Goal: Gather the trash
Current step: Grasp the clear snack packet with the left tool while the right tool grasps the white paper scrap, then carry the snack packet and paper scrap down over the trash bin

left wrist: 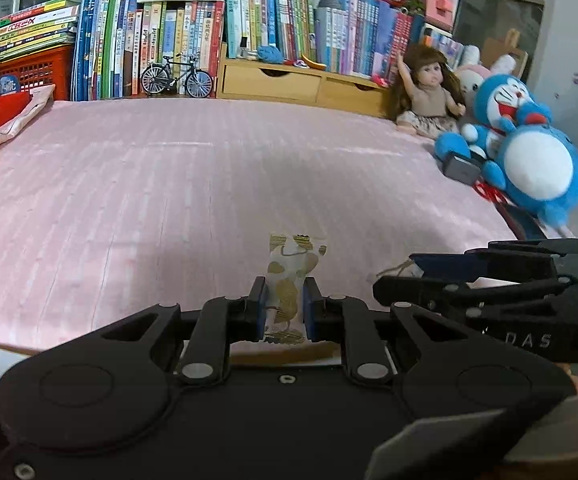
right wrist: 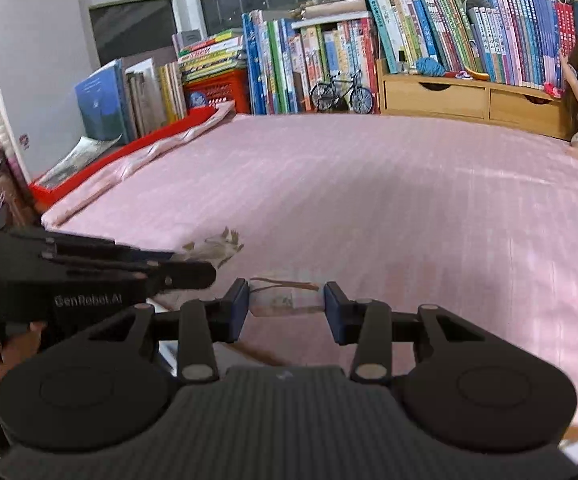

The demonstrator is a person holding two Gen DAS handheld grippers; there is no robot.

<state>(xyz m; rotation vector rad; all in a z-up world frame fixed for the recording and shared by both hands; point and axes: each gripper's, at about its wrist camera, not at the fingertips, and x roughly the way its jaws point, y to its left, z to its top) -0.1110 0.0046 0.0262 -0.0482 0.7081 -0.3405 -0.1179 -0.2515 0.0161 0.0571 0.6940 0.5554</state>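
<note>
In the left wrist view my left gripper (left wrist: 285, 308) is shut on a white wrapper with gold print (left wrist: 293, 264), which stands up between the blue pads over the near edge of the pink bed cover (left wrist: 209, 184). My right gripper (left wrist: 395, 276) reaches in from the right close beside it. The right wrist view shows my right gripper (right wrist: 285, 306) shut on a translucent crumpled wrapper with brown edges (right wrist: 285, 300) that spans the gap between its pads. To its left is my left gripper (right wrist: 193, 266), with the white and gold wrapper (right wrist: 219, 246) poking out of its tip.
Rows of books (left wrist: 169, 44), a model bicycle (left wrist: 177, 76) and a wooden drawer unit (left wrist: 301, 84) line the far side. A doll (left wrist: 429, 92) and blue plush toys (left wrist: 529, 152) sit at the right. A red box edge (right wrist: 129, 144) runs along the left.
</note>
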